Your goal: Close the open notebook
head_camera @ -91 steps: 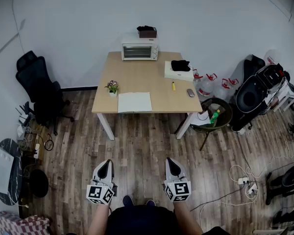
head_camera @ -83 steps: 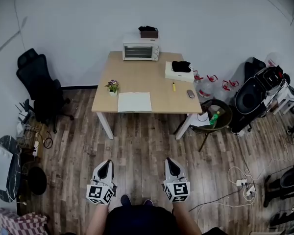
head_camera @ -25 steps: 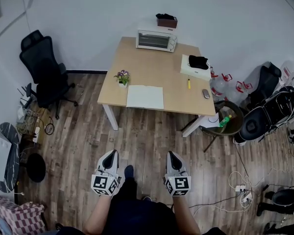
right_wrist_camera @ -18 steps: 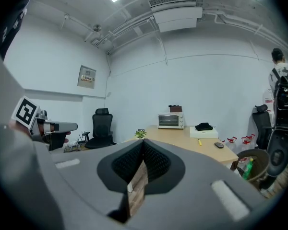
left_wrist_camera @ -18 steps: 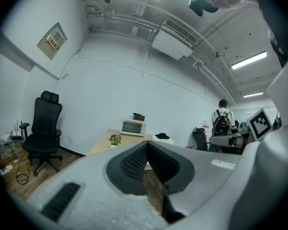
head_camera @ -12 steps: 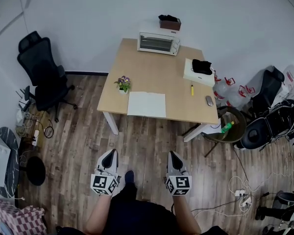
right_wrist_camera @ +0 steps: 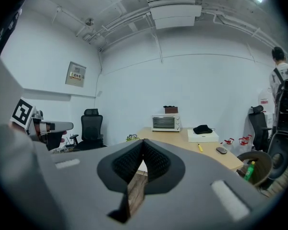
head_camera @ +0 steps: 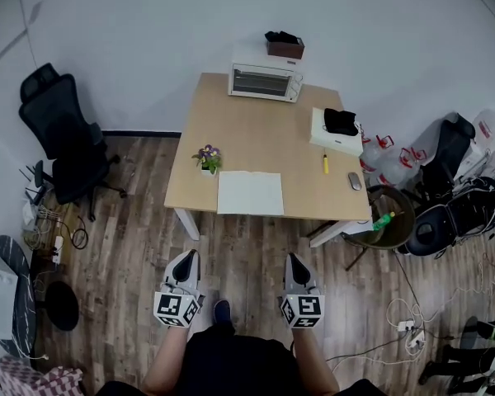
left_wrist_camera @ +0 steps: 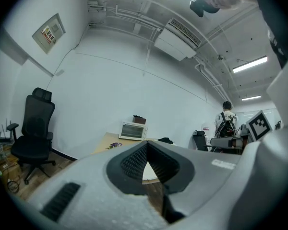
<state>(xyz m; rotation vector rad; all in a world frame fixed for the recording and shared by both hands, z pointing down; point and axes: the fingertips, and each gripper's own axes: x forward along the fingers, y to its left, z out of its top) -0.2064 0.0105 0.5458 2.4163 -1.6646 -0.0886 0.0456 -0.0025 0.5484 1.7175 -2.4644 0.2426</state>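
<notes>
The open notebook point(head_camera: 250, 192) lies flat with white pages up at the near edge of the wooden table point(head_camera: 256, 126). I stand on the wood floor a good step short of that table. My left gripper point(head_camera: 186, 259) and right gripper point(head_camera: 296, 260) are held side by side in front of me, pointing at the table and well short of the notebook. The left gripper point(left_wrist_camera: 147, 145) has its jaws meeting at the tips with nothing between them. My right gripper point(right_wrist_camera: 143, 142) looks the same, tips together and nothing held.
On the table stand a toaster oven point(head_camera: 265, 81), a small potted plant point(head_camera: 207, 157), a white box point(head_camera: 338, 132), a yellow pen point(head_camera: 325, 164) and a grey mouse point(head_camera: 354, 181). A black office chair point(head_camera: 62, 139) stands left; a bin point(head_camera: 388, 221) and cables lie right.
The table and notebook have come closer and sit lower in the head view. Both grippers keep the same shut pose side by side in front of me.
</notes>
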